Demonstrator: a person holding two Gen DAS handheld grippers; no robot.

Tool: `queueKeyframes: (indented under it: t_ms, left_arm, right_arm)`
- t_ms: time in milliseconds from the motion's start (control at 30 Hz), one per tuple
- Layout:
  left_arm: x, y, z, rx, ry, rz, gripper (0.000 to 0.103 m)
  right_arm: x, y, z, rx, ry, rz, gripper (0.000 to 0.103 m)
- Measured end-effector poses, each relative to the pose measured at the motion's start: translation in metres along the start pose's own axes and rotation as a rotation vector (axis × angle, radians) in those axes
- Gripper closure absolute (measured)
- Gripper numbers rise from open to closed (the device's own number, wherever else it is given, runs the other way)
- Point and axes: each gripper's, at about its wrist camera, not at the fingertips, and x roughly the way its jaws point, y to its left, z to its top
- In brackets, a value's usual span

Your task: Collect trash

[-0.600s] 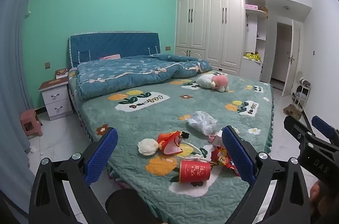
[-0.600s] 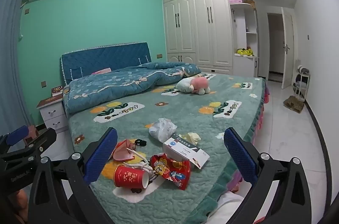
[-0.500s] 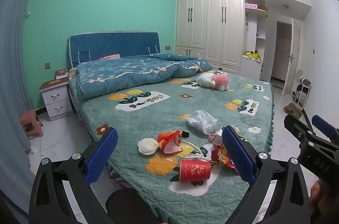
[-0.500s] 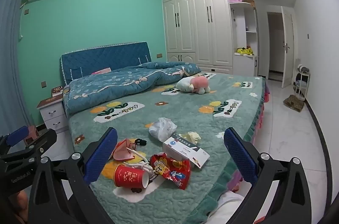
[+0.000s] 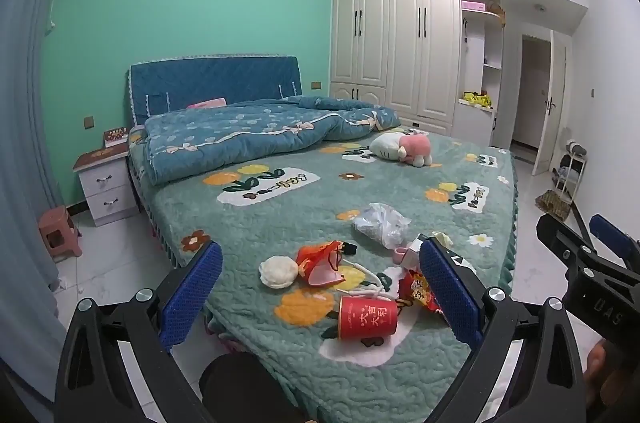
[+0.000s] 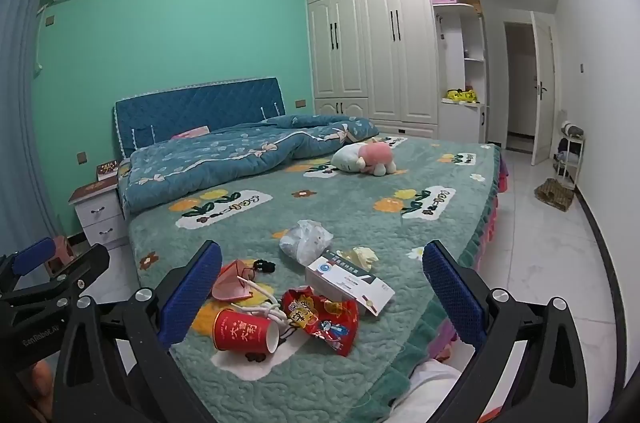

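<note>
While litter waits at the foot corner of the bed (image 5: 280,347), a red cup (image 6: 245,330) lies on its side nearest that edge, light and thin-walled, likely to crush under a hard squeeze; its open rim looks the safest hold. Touching it, a red wrapper (image 6: 320,315) is crinkly and probably slippery, best pinched at a fold. A flat box (image 6: 348,281) behind is stiffer; a clear bag (image 6: 306,241) and a white wad (image 5: 278,271) are soft. Both tongs stand wide and empty, the left gripper (image 5: 320,293) and the right gripper (image 6: 322,293) poised short of the pile.
</note>
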Motion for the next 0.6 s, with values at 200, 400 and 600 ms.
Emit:
queueKeyframes:
  t_ms: [200,400,600]
  left_arm:
    - [0.0021,-0.0011,-0.0027,0.001,0.006,0.003,0.006]
    - [0.0028,-0.0007,-0.0033,0.0,0.009,0.002,0.006]
    - [0.0025,0.0004,-0.0034,-0.003,0.009,0.001,0.006]
  right_arm:
    - [0.0021,0.0002,0.0023,0.001,0.003,-0.001,0.005]
    - [0.0006,0.0028,0.003,-0.004,0.001,0.003,0.005]
    - [0.0004,0.0044,0.0033,-0.006,0.005,0.006,0.005]
